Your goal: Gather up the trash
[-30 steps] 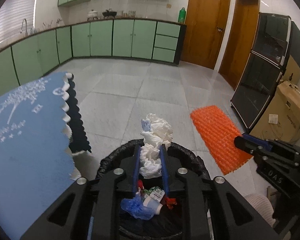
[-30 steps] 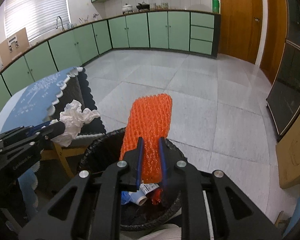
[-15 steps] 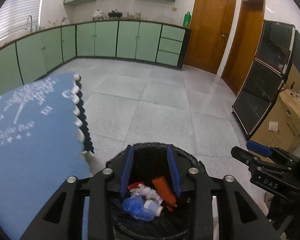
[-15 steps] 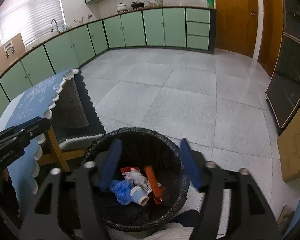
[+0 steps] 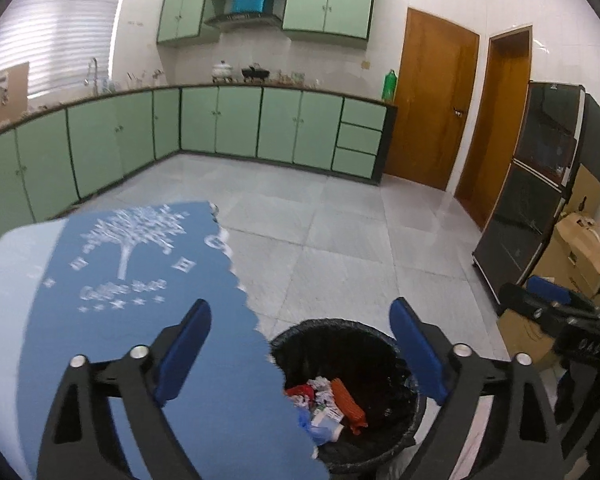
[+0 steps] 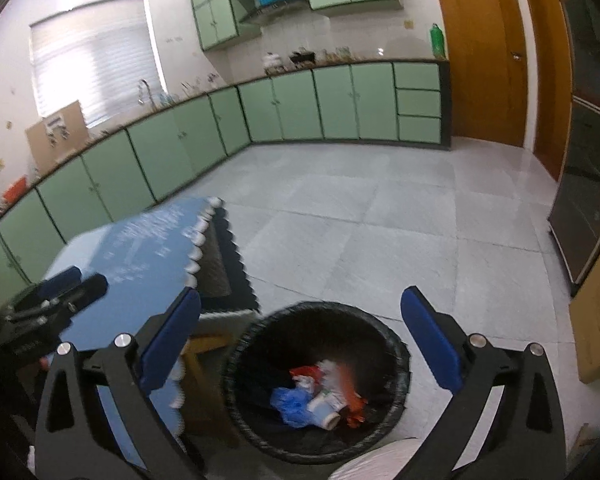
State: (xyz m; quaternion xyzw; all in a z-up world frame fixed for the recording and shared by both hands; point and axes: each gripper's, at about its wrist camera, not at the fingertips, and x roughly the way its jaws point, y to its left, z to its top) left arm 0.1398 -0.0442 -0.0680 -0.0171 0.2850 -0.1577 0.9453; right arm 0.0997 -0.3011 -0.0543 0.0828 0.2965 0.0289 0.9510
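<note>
A black lined trash bin (image 5: 342,332) stands on the floor beside the table; it also shows in the right wrist view (image 6: 396,354). Inside lie an orange mesh piece (image 5: 348,402), white crumpled tissue (image 5: 318,386), a blue plastic wad (image 6: 290,402) and a white cup (image 6: 320,412). My left gripper (image 5: 300,354) is wide open and empty, above the table edge and the bin. My right gripper (image 6: 300,344) is wide open and empty above the bin. The right gripper shows at the right of the left wrist view (image 5: 556,312), the left gripper at the left of the right wrist view (image 6: 56,296).
A table with a blue scalloped cloth (image 5: 112,280) stands left of the bin (image 6: 140,264). Green cabinets (image 5: 260,128) line the far walls. A black glass cabinet (image 5: 540,192) and cardboard boxes (image 5: 580,248) stand at the right. Wooden doors (image 5: 432,108) are at the back.
Both grippers let go of their loads, the tissue and the orange mesh, which now lie in the bin. Both jaws opened wider and both grippers rose and tilted up, the left shifting over the table.
</note>
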